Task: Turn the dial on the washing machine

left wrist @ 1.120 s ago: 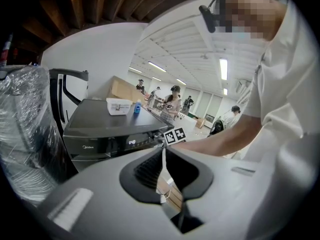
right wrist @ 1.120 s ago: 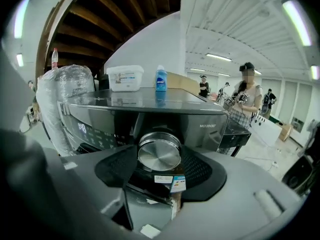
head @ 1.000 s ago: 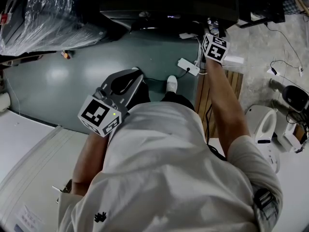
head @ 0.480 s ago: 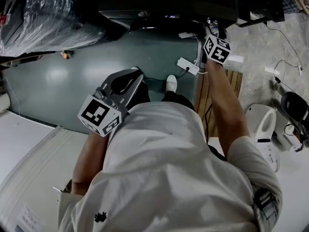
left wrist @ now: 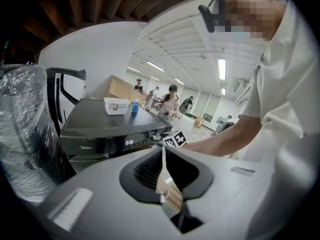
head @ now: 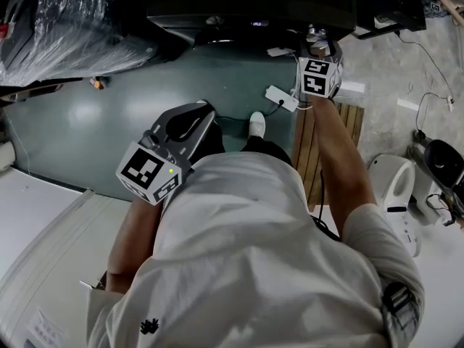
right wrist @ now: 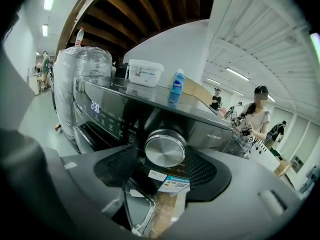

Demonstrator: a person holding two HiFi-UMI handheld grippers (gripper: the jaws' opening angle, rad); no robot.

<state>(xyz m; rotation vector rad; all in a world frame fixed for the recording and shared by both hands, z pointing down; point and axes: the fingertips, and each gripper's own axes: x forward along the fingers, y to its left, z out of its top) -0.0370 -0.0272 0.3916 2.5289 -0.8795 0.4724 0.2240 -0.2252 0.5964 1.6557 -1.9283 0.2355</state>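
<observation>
The dark washing machine (head: 254, 6) stands ahead of me, its display lit (right wrist: 95, 107). Its round silver dial (right wrist: 165, 148) sits between the tips of my right gripper (right wrist: 164, 156), whose pads (right wrist: 120, 166) close against the dial's sides. In the head view my right arm is stretched out and the right gripper (head: 317, 35) is at the machine's front; the dial itself is hidden there. My left gripper (head: 205, 109) hangs by my body above the green floor, shut and with nothing in it; its jaws meet in a thin line (left wrist: 162, 156).
A plastic-wrapped bundle (head: 65, 27) stands left of the machine. A white power strip (head: 281, 98) and cables lie on the floor beside a wooden pallet (head: 304, 143). A white box (right wrist: 145, 72) and blue bottle (right wrist: 175, 91) sit on the machine. White appliances (head: 391, 187) stand at right.
The right gripper's marker cube has rotated and shifted slightly left at the machine's front. The left gripper has not moved.
</observation>
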